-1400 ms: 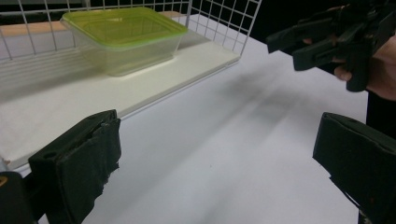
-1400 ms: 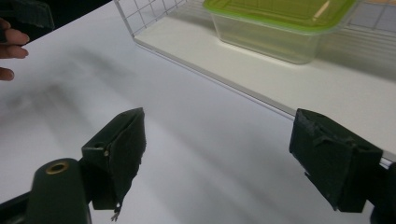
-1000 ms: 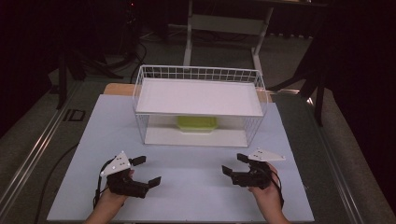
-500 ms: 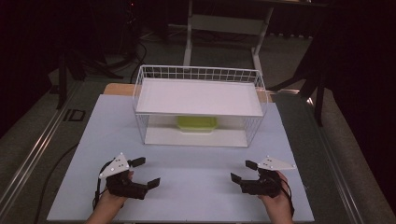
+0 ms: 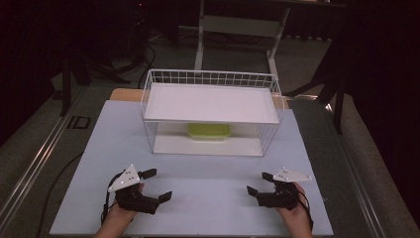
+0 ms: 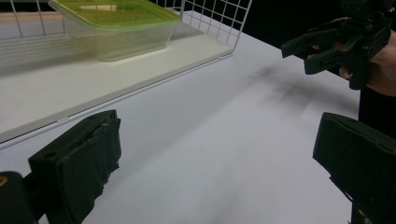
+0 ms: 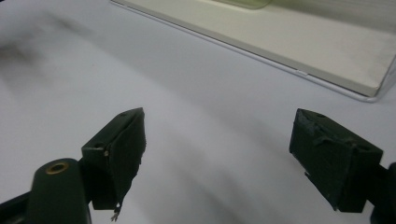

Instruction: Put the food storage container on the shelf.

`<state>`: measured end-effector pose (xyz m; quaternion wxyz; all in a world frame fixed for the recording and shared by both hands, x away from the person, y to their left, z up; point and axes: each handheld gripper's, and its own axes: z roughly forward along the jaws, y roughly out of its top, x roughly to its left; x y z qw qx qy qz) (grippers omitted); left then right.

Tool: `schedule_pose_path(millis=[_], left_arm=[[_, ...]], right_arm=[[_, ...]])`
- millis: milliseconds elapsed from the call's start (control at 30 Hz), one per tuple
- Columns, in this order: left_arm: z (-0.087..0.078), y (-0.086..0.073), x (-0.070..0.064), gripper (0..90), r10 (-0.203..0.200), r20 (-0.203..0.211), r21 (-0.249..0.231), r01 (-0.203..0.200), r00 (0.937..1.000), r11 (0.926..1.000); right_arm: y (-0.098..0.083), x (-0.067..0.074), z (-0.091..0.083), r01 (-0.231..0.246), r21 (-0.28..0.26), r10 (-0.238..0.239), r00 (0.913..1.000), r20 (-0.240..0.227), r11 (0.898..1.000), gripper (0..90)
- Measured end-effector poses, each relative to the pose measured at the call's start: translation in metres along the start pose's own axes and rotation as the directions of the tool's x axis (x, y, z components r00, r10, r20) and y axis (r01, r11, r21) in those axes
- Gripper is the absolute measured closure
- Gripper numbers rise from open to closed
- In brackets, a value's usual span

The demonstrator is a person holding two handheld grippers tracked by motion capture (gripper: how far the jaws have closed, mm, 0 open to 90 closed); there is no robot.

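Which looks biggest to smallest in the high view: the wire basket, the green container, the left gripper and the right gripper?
1. wire basket
2. left gripper and right gripper, which look about alike
3. green container, though partly hidden under the basket's shelf

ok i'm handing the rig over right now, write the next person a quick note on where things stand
Left gripper: open, holding nothing, low over the white table at the near left.
Right gripper: open, holding nothing, at the near right.
Green-lidded clear container: on the lower shelf of the white wire rack, towards the back, lid on.
Done: nothing visibly moved or gripped.
Left: probably reach into the rack and grip the container.
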<state>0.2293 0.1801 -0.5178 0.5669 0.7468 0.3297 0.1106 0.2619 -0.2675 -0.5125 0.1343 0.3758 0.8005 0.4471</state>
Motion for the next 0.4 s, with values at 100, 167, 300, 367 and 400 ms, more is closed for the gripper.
schedule_pose_path(millis=[100,167,300,367,400], left_arm=[[0.0003,0.0007,-0.0007,1.8,0.001,0.001,-0.007,-0.001,1.0000,1.0000],[0.0002,0.0013,-0.0011,1.8,0.006,-0.003,-0.011,-0.006,1.0000,0.9999],[0.0006,0.0017,-0.0005,1.8,0.000,-0.002,-0.015,0.000,1.0000,0.9999],[0.0006,0.0016,-0.0006,1.8,0.000,-0.003,-0.016,0.000,1.0000,0.9999],[0.0006,0.0016,-0.0007,1.9,0.001,-0.003,-0.016,-0.001,1.0000,0.9999]], right_arm=[[0.0008,0.0002,-0.0016,-0.002,-0.011,0.002,1.0000,-0.001,1.000,18.4],[0.0011,0.0001,-0.0023,0.001,-0.019,-0.001,1.0000,-0.002,1.000,18.3],[0.0018,-0.0005,-0.0039,-0.002,-0.033,0.002,1.0000,-0.005,0.999,17.8],[0.0019,-0.0004,-0.0043,-0.002,-0.036,0.002,1.0000,-0.007,0.999,17.6],[0.0024,0.0000,-0.0048,0.000,-0.040,0.000,1.0000,-0.006,0.999,17.6]])
